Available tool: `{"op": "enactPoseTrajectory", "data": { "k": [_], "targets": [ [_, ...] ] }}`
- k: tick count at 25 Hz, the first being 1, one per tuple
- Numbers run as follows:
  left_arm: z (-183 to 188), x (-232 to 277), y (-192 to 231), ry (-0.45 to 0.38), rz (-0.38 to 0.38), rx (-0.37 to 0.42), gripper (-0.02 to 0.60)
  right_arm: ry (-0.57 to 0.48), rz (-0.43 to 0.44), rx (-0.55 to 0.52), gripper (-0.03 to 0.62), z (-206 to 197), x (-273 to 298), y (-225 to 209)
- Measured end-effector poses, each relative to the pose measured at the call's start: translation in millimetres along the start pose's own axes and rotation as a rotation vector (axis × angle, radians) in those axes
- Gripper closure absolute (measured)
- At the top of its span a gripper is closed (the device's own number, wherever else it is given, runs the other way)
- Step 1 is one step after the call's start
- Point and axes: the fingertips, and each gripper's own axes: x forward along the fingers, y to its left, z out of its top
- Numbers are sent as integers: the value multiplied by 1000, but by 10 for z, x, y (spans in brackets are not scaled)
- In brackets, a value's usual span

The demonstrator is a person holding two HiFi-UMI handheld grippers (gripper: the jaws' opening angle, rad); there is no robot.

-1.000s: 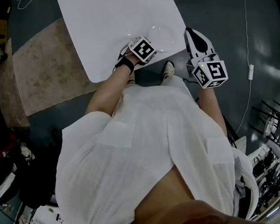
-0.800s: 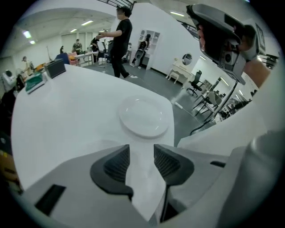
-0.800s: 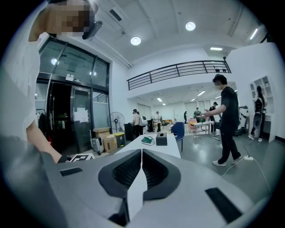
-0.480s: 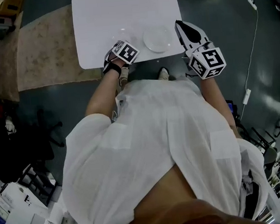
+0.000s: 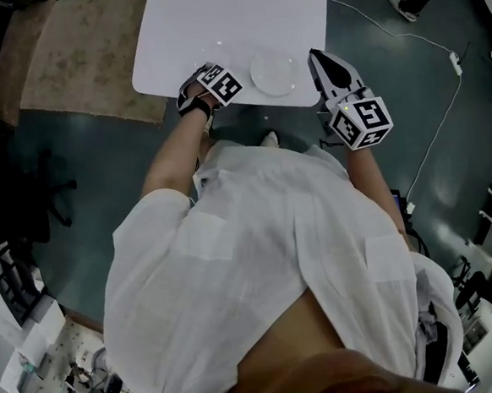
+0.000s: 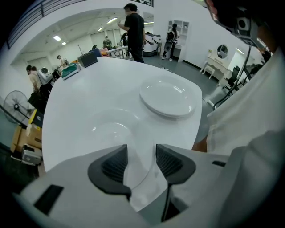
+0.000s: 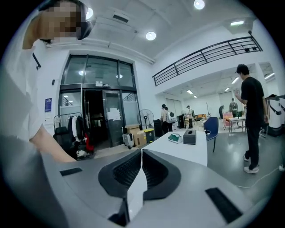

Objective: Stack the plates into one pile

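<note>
My left tongs [image 6: 141,156], jaws just opening, stand spread over the near plate [image 6: 111,129] on the table [image 6: 84,84] — its rim between them, unpinched. The other plate [image 6: 167,98] lies beyond. My right tongs [image 7: 140,156] — pressed together, empty.

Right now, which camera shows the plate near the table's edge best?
The left gripper view: the plate lies whole and large on the white table, its rim clear. The head view shows it small and pale from above. The right gripper view shows none of it, only the room.
</note>
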Motion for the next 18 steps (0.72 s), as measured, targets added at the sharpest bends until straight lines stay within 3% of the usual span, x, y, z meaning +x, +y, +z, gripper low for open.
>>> {"op": "enactPoseTrajectory", "data": {
  "k": [9, 11, 18],
  "targets": [
    [-80, -20, 107, 20, -7, -31, 414, 2, 5, 24, 565, -79, -45, -17],
    [-55, -39, 152, 21, 10, -36, 464, 1, 4, 27, 565, -84, -80, -41],
    [62, -190, 302, -24, 8, -150, 482, 8, -7, 46, 565, -132, -123, -104]
  ]
}}
